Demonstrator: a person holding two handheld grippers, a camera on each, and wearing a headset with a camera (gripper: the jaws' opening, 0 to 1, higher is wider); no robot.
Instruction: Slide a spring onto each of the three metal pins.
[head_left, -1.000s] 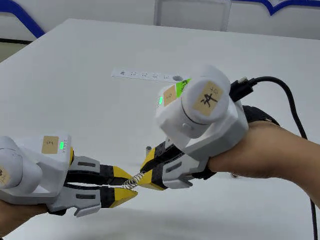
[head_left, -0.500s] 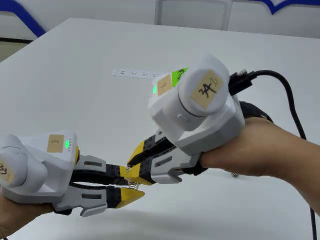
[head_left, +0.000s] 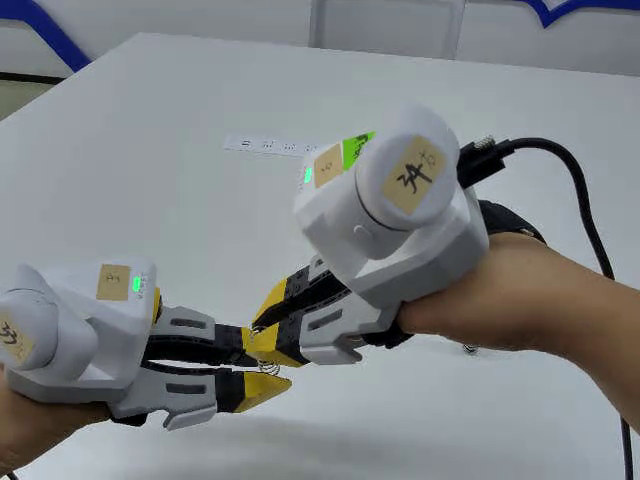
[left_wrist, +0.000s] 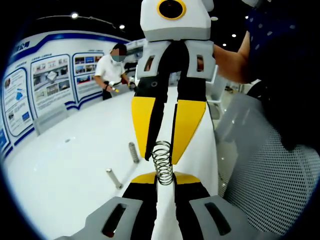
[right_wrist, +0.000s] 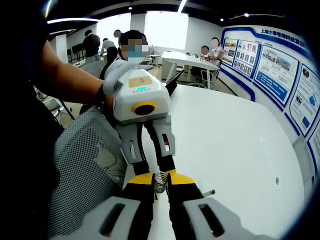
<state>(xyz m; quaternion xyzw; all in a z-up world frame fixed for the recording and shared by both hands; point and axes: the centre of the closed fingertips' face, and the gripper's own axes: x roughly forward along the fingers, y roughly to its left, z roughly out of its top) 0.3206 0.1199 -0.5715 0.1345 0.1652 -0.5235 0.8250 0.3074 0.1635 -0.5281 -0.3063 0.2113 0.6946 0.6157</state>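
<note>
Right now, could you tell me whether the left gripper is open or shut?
Shut on the spring: in the left gripper view, the left gripper clamps the spring's lower end between its yellow tips.

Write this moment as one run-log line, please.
left gripper: shut on spring | right gripper: shut on spring | pin: bare, on table | spring not yet on pin

Blue-edged wall posters (right_wrist: 280, 65) flank a white workbench (head_left: 150, 150) and mesh chair (left_wrist: 265, 165).

Wide table (head_left: 150, 150) room around the fingers (head_left: 262, 392); upright pin (left_wrist: 114, 178) nearby.
</note>
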